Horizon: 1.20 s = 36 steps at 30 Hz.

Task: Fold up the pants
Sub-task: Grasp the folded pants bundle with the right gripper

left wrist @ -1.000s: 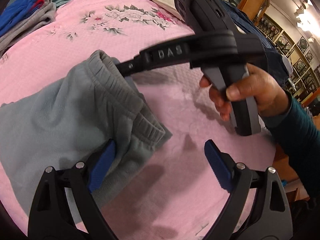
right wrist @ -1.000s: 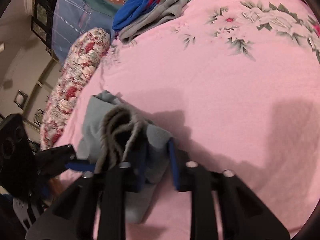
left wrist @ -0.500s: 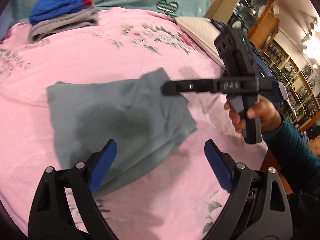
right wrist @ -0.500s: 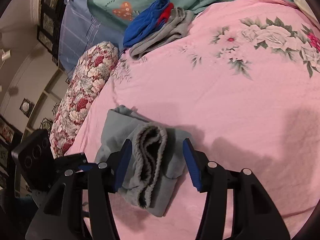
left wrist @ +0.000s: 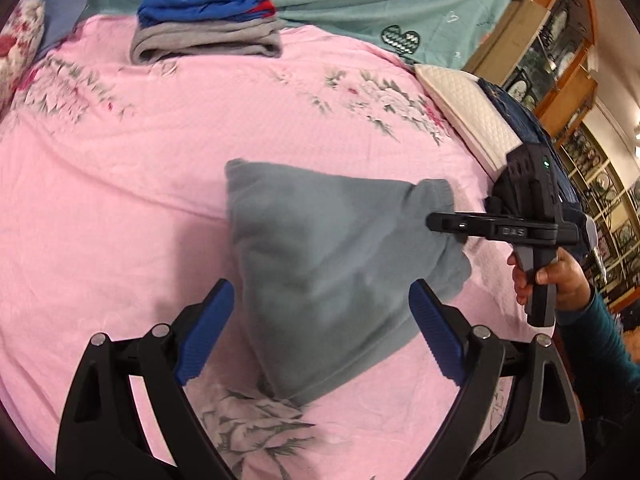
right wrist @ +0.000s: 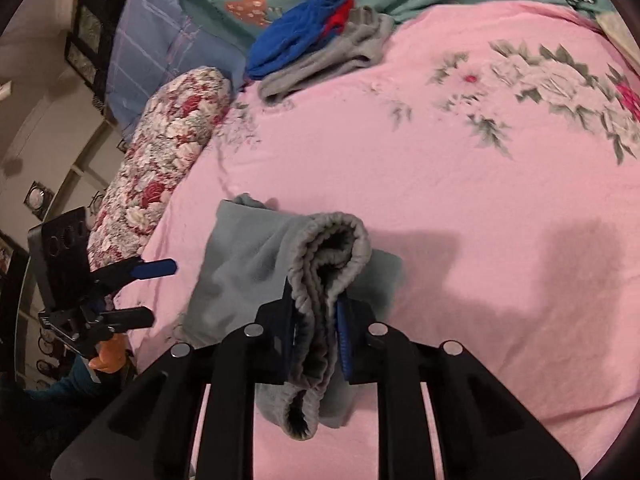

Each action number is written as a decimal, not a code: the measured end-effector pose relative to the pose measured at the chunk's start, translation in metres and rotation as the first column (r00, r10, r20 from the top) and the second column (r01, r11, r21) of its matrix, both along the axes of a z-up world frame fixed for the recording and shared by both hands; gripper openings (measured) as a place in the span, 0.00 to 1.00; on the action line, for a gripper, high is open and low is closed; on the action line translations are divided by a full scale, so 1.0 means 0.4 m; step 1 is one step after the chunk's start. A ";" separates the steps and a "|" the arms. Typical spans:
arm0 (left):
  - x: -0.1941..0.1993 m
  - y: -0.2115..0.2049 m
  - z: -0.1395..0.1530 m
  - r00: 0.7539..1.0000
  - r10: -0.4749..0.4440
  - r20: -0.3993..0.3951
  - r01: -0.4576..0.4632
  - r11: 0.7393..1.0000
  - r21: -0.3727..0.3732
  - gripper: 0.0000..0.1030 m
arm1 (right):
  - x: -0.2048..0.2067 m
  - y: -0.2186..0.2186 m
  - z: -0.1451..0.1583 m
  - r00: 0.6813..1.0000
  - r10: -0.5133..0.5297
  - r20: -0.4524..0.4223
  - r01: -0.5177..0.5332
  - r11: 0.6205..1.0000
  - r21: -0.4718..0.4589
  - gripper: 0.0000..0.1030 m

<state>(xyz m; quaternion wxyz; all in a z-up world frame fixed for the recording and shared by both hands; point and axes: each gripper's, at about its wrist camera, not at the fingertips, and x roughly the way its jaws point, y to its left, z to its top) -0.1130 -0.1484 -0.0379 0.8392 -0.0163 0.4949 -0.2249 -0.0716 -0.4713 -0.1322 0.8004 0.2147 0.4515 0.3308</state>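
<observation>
The grey pants (left wrist: 328, 260) lie folded on the pink floral bedspread (left wrist: 140, 168). My left gripper (left wrist: 320, 328) is open and empty, above the pants' near edge. My right gripper (right wrist: 316, 336) is shut on the pants' ribbed waistband (right wrist: 328, 264) and lifts that end off the bed; it also shows in the left wrist view (left wrist: 440, 222) at the pants' right end. The left gripper (right wrist: 156, 292) shows open at the left of the right wrist view.
A stack of folded blue, red and grey clothes (left wrist: 208, 20) sits at the far edge of the bed. A floral bolster (right wrist: 160, 160) lies along one side, a white pillow (left wrist: 468, 108) on the other. Wooden shelves (left wrist: 560, 60) stand beyond.
My left gripper has pulled back and up from the pants. My right gripper opened half a second ago and is now shut on the waistband again, lifting it.
</observation>
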 end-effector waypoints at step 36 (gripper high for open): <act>0.075 0.005 -0.120 0.967 0.076 -0.245 -0.093 0.994 -0.060 0.91 | -0.067 -0.005 -0.118 0.976 0.087 -0.200 -0.040 0.973 0.228 0.62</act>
